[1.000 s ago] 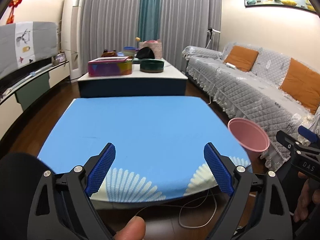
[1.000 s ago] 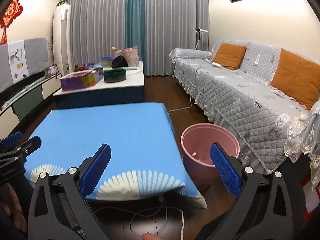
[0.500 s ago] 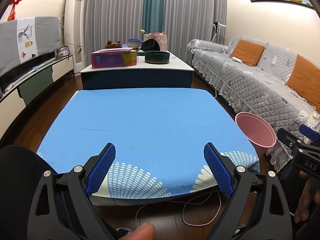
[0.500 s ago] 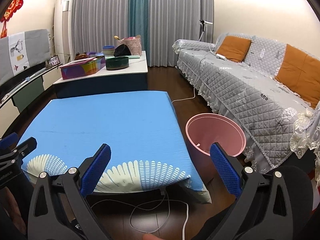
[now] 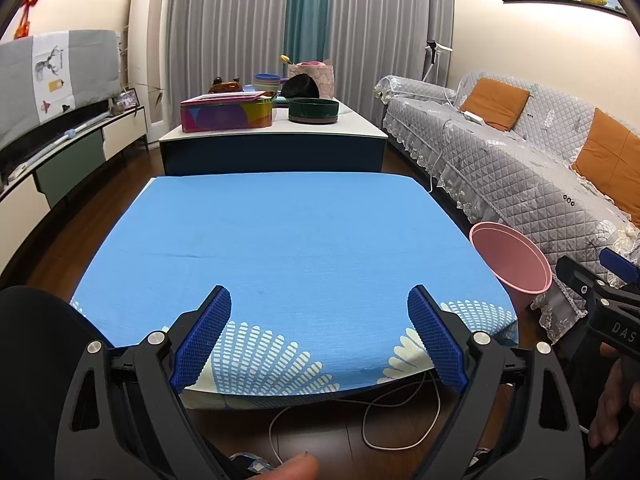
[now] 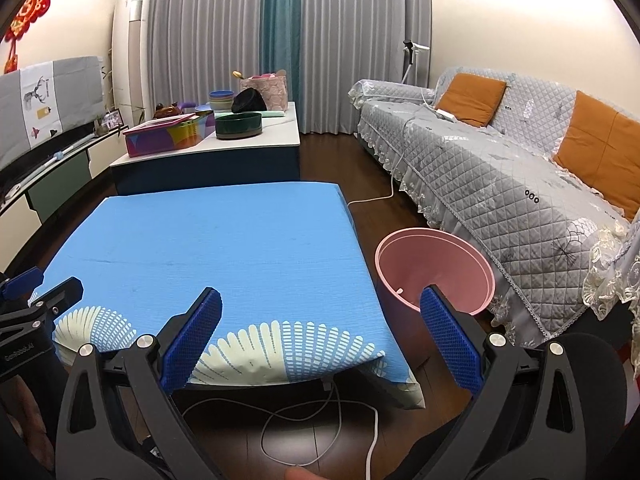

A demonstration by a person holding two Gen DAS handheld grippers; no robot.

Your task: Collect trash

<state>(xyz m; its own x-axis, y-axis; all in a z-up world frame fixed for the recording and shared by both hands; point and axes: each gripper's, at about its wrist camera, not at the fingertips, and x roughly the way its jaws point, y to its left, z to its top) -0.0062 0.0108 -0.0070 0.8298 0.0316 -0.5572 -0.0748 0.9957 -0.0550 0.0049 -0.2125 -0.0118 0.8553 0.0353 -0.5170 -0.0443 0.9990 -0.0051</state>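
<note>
A pink trash bin (image 6: 434, 268) stands on the floor right of a low table with a blue cloth (image 6: 208, 248); it also shows in the left wrist view (image 5: 510, 258). A small pale scrap lies inside the bin. No trash shows on the cloth (image 5: 288, 248). My left gripper (image 5: 320, 332) is open and empty over the table's near edge. My right gripper (image 6: 320, 336) is open and empty, near the table's right corner and the bin. Each gripper shows at the edge of the other's view.
A coffee table (image 5: 276, 136) with a colourful box, a dark green bowl and other items stands behind. A grey quilted sofa (image 6: 520, 184) with orange cushions runs along the right. A TV cabinet (image 5: 60, 148) lines the left. White cables (image 6: 320, 428) lie on the floor in front.
Both grippers have drawn back and up from the table, so more of the cloth and the floor cables show. Both stay open and empty.
</note>
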